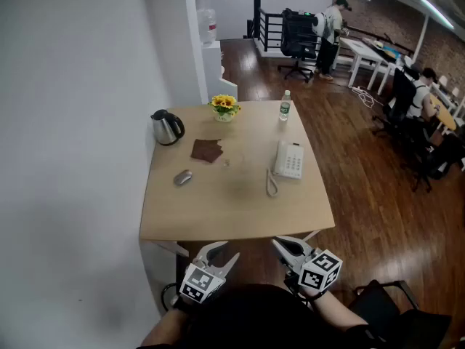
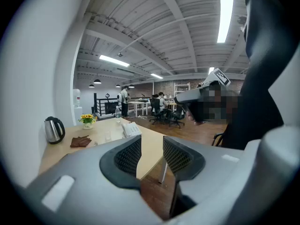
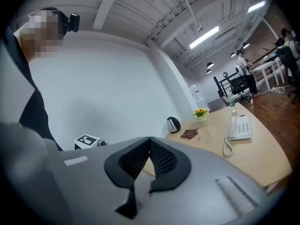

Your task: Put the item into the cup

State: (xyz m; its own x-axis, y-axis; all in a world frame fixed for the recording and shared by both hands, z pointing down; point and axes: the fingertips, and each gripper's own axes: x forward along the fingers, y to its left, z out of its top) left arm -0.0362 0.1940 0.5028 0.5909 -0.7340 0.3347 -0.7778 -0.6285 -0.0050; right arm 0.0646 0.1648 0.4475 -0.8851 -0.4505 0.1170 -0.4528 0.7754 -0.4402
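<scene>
A small grey rounded item lies on the left part of the wooden table. A clear cup, faint in the head view, stands near the table's middle, and it shows again as the cup in the left gripper view. Both grippers hang close to my body, short of the table's near edge and apart from everything on it. My left gripper is open with nothing between its jaws. My right gripper has its pads meeting at the tips and holds nothing.
On the table stand a steel kettle, a pot of yellow flowers, a water bottle, a white corded phone and a brown cloth. A white wall runs along the left. People and office chairs are far back right.
</scene>
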